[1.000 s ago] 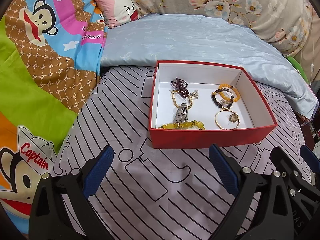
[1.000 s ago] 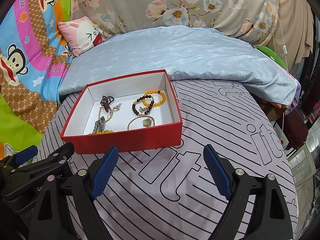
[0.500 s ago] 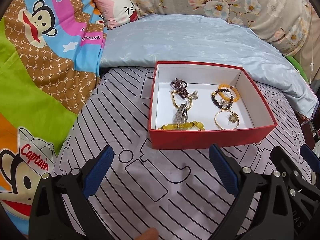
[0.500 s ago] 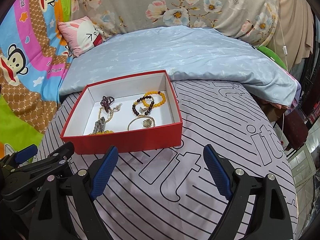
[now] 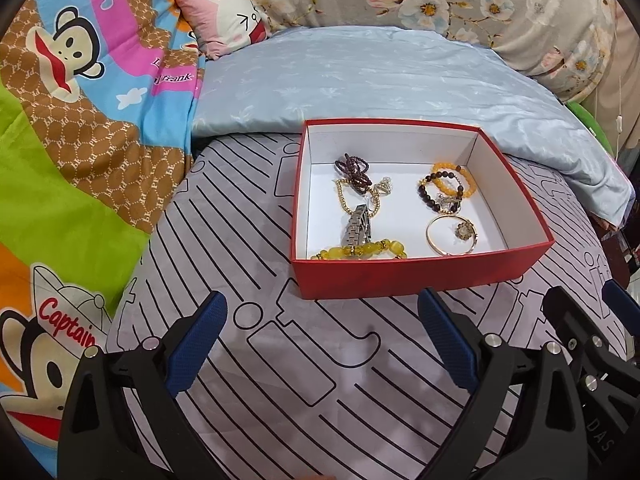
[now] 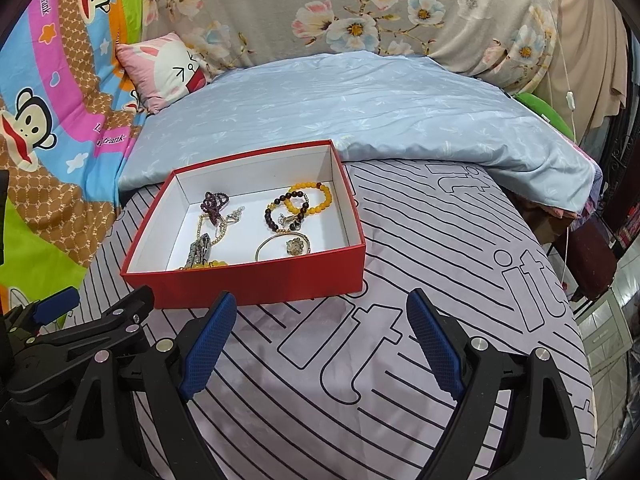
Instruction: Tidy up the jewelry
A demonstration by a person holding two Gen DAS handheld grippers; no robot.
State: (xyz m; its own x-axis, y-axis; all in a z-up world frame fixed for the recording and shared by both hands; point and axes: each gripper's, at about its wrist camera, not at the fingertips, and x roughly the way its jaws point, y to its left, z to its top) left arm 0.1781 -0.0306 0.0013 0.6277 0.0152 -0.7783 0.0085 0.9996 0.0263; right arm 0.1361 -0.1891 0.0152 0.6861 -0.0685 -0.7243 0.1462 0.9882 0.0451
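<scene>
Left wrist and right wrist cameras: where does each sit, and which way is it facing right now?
Left wrist: sits on the left tool, looks forward at the red box of jewelry; the open right tool shows at lower right.
Right wrist: sits on the right tool, looks forward with the box ahead-left; the left tool shows at lower left.
Shared: the box, the striped sheet, the blue quilt.
</scene>
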